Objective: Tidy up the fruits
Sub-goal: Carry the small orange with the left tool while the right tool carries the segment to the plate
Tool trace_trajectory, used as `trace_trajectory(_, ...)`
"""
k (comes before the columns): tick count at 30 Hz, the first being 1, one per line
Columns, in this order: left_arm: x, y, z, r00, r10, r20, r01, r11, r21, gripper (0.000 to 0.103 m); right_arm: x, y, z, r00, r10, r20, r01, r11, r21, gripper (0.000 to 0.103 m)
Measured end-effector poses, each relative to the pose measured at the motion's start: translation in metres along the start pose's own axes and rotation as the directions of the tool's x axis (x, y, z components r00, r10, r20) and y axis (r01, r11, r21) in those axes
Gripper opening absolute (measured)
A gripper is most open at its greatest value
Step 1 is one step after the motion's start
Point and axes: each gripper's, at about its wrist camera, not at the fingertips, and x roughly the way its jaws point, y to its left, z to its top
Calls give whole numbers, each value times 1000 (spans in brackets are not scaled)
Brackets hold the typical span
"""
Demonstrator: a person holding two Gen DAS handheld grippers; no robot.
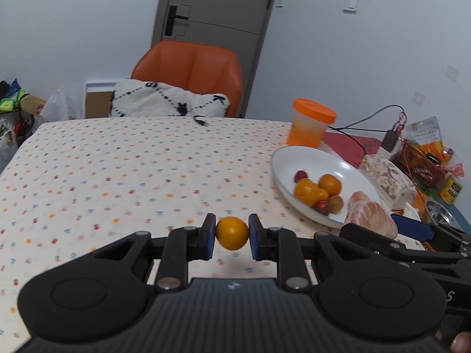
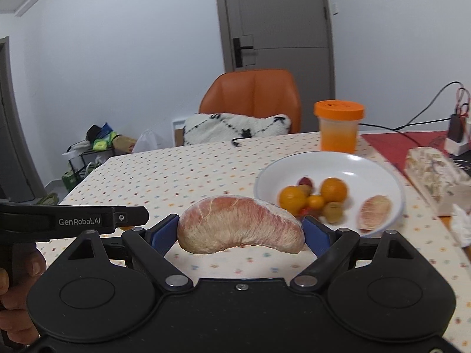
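My left gripper [image 1: 232, 235] is shut on a small orange fruit [image 1: 232, 233], held above the dotted tablecloth. My right gripper [image 2: 240, 231] grips a large peeled pomelo segment [image 2: 240, 225] across its length, its blue pads pressing both ends; that segment [image 1: 372, 216] also shows at the right of the left wrist view. Ahead and to the right lies a white plate [image 2: 368, 164] holding oranges [image 2: 332, 189], a green-brown fruit [image 2: 332, 211], small red fruits and another pomelo segment [image 2: 375, 210]. The same plate [image 1: 312, 158] appears in the left wrist view.
An orange-lidded cup [image 2: 338, 125] stands behind the plate. A wrapped patterned package [image 2: 432, 173], cables and clutter sit at the right. An orange chair [image 2: 253, 97] with a white cushion [image 2: 235, 126] is at the table's far edge. A hand [image 2: 17, 288] holds the left gripper's handle.
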Motion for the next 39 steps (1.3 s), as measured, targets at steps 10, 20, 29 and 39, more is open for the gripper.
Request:
trace_trajectory(10,12,-45,3,999,-31,-10,31,998,57,22,-26,-44,-6,998,-50,45,47,997,60,86)
trace_trajectory(20,26,-82,7,995,-100,-11,100,990,100,22,-36,-81,-9,991,-107,83,100,991,85,86)
trace_trajectory(29,51,-109,10,991,-125,-37,129,984,120,22,-43,-100,-12,987,-129,93,119,987,107,86)
trace_trajectory(39,83,-128,13,989,-122,-79,131,984,118,22,-35,-122,-7,988,-119,101,105,985,136,86)
